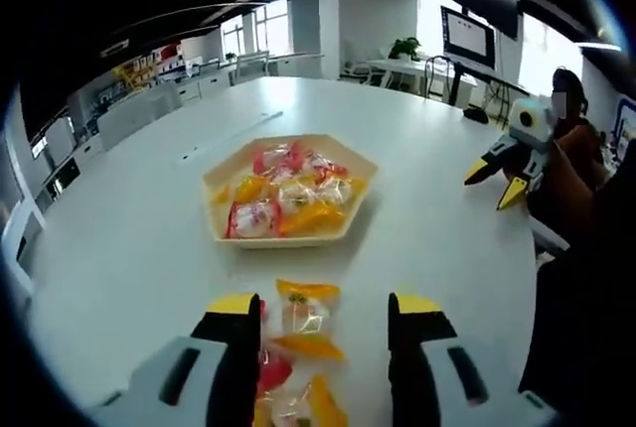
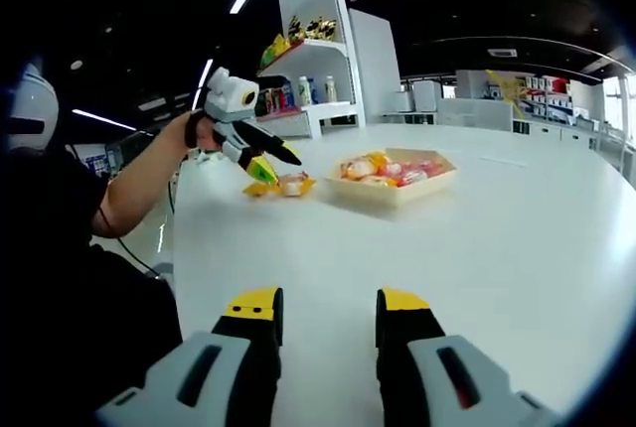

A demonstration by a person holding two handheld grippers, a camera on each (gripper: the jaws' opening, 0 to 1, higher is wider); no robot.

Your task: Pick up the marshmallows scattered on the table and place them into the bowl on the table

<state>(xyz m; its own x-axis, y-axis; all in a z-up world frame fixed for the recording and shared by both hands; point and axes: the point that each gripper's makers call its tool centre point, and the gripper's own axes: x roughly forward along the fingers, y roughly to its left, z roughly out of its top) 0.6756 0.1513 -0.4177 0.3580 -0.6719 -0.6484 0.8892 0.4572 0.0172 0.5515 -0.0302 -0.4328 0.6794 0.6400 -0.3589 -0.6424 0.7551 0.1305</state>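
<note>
With both hand-held grippers released, the left hand-held gripper [image 1: 323, 313] straddling wrapped marshmallows [image 1: 298, 343], several could be pinched and dropped short of the bowl [image 1: 290, 192].

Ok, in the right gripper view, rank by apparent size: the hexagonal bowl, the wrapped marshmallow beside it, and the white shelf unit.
1. White shelf unit, though it stands farther off.
2. Beige hexagonal bowl.
3. Orange-wrapped marshmallow.

The round white worktop [image 1: 129, 238] looks smooth with a soft sheen. The pale tan hexagonal bowl [image 1: 221, 233] appears matt, like wood or card. The red and orange marshmallow packets [image 1: 306, 320] have glossy, crinkled clear plastic wrappers.
</note>
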